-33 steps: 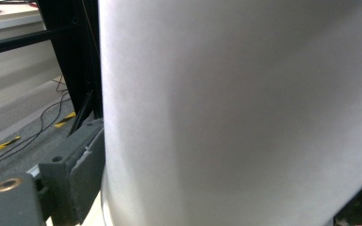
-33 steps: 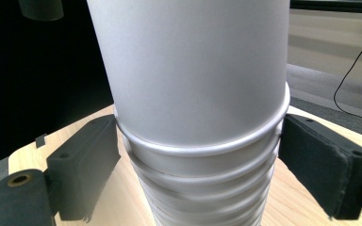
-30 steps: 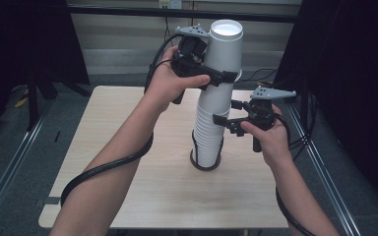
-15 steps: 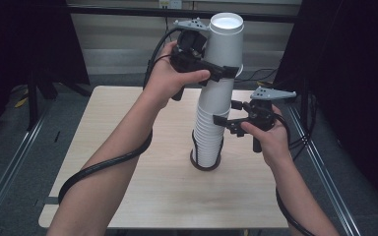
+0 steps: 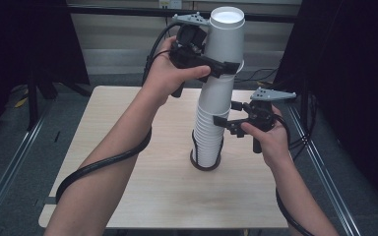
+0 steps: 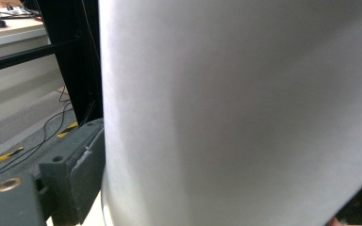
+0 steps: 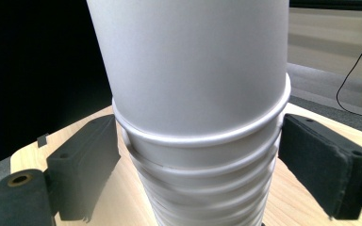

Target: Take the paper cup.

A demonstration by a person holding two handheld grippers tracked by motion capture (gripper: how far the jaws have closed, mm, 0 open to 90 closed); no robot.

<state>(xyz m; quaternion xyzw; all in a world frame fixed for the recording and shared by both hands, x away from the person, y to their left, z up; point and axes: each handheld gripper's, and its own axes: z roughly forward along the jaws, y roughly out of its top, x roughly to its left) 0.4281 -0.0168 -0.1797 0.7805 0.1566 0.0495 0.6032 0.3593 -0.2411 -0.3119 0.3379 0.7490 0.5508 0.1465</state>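
Your light wooden table (image 5: 128, 147) sits between dark curtains. One tall stack of white paper cups (image 5: 209, 132); your left gripper (image 5: 221, 66) squeezes the top white cup (image 5: 225, 34), your right gripper (image 5: 231, 118) maybe just straddles the stack.

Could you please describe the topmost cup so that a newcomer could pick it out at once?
On the wooden table a tall stack of white paper cups stands upside down on a dark ring. The topmost cup is its highest piece, base upward, clamped by the left gripper. Unlike the nested cups below, nearly its whole wall shows.
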